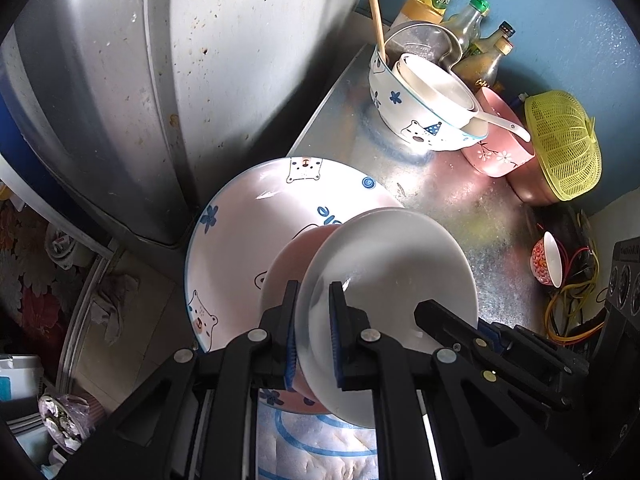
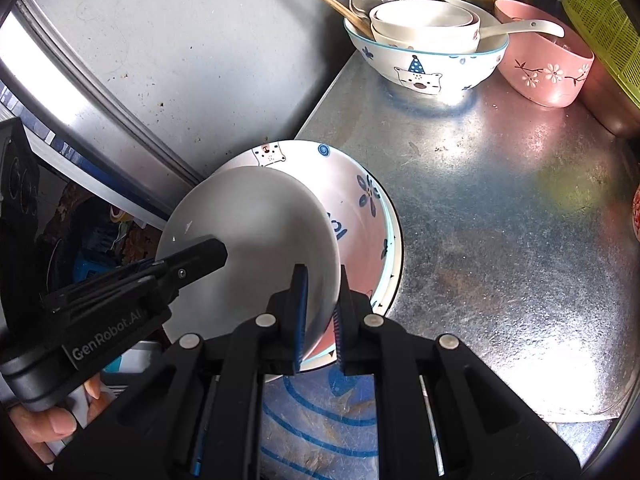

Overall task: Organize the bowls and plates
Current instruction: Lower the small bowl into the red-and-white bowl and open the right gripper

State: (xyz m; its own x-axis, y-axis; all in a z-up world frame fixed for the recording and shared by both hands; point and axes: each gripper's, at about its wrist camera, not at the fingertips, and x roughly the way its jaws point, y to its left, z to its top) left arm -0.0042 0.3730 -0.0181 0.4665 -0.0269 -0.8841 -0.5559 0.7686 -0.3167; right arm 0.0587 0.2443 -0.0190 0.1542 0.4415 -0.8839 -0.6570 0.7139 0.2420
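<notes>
Both grippers hold the same white plate (image 1: 396, 272), which is tilted up on edge above a large bear-patterned plate (image 1: 240, 216) lying at the near left corner of the metal counter (image 1: 460, 200). The left gripper (image 1: 314, 312) is clamped on the white plate's rim, with 1 finger on each face. The right gripper (image 2: 322, 300) pinches the rim at another spot, its blue pads pressed to both sides.

A pink plate (image 1: 280, 268) sits under the white one, on top of the bear plate.

At the back of the counter stands a bear-patterned bowl (image 2: 428, 64) holding 2 smaller white bowls (image 2: 424, 20), a white spoon (image 2: 520, 28) and wooden chopsticks (image 1: 374, 8). Just beside it is a pink flowered bowl (image 2: 544, 64), and next to that a yellow plastic basket (image 1: 564, 144). Several bottles (image 1: 472, 24) stand against the blue wall.
</notes>
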